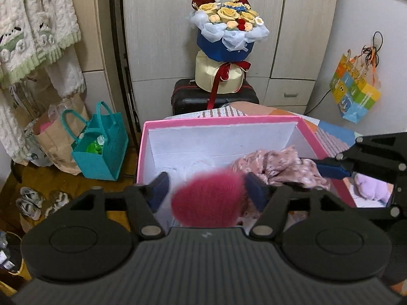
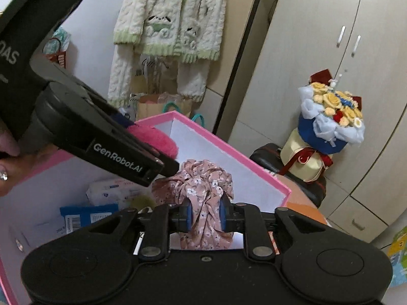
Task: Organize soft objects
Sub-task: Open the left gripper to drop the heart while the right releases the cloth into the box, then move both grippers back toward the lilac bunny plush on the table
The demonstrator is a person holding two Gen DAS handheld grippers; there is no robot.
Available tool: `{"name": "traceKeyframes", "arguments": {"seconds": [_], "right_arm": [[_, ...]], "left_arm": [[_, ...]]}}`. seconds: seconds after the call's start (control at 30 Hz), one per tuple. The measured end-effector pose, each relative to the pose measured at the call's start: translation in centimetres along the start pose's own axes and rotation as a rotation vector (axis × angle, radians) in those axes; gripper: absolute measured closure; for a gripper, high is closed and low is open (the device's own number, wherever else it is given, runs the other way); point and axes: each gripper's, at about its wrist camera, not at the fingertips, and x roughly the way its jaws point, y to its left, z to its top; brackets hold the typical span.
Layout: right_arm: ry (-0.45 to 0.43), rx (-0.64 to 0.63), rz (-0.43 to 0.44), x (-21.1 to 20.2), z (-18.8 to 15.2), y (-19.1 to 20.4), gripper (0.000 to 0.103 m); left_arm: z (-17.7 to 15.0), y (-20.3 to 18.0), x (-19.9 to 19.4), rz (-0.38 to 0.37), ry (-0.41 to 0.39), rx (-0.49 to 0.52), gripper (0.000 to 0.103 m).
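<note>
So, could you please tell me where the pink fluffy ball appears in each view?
Left wrist: fluffy ball at lower centre, between the left gripper's fingers.
Right wrist: fluffy ball at left of centre, over the box.
Shared landmark: the flower bouquet.

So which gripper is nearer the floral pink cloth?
Right. The right gripper is shut on the floral pink cloth over the pink box; the left gripper hovers beside it with a magenta fluffy item.

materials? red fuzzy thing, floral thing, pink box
Red fuzzy ball: looks like plush or faux fur, long matte fibres. Floral scrunchie: thin woven fabric, crumpled folds, printed flowers. Pink box: probably cardboard, matte, white inside, stiff straight walls.
</note>
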Motion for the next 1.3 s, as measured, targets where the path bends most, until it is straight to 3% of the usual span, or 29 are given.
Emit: {"name": "traceKeyframes", "arguments": {"seconds": [0.07, 0.13, 0.33, 0.57, 0.97, 1.3], "right_arm": [[-0.013, 0.001, -0.01, 0.0, -0.3, -0.1, 0.064], [-0.034, 0.017, -0.017, -0.5, -0.7, -0.2, 0.059], [-0.09, 0.153, 0.039, -4.0, -2.1, -1.5, 0.054], [-0.085, 0.223, 0.053, -8.0, -3.7, -0.8, 0.047], [-0.064, 0.277, 0.031, -14.8, -5.3, 1.0, 0.042], [-0.061, 0.281, 0.012, -19.7, -7.4, 2.1, 0.039]], "left_arm": [[-0.1, 0.1, -0.3, -0.008, -0.001, -0.004, 0.02], [-0.4, 0.4, -0.9, -0.016, -0.003, -0.016, 0.019], [-1.5, 0.9, -4.4, -0.018, -0.027, 0.009, 0.019], [-3.3, 0.1, -9.1, -0.045, -0.05, 0.083, 0.019], [-6.2, -2.8, -16.2, -0.067, -0.108, 0.197, 0.019], [-8.5, -5.6, -19.1, -0.125, -0.108, 0.271, 0.017]]}}
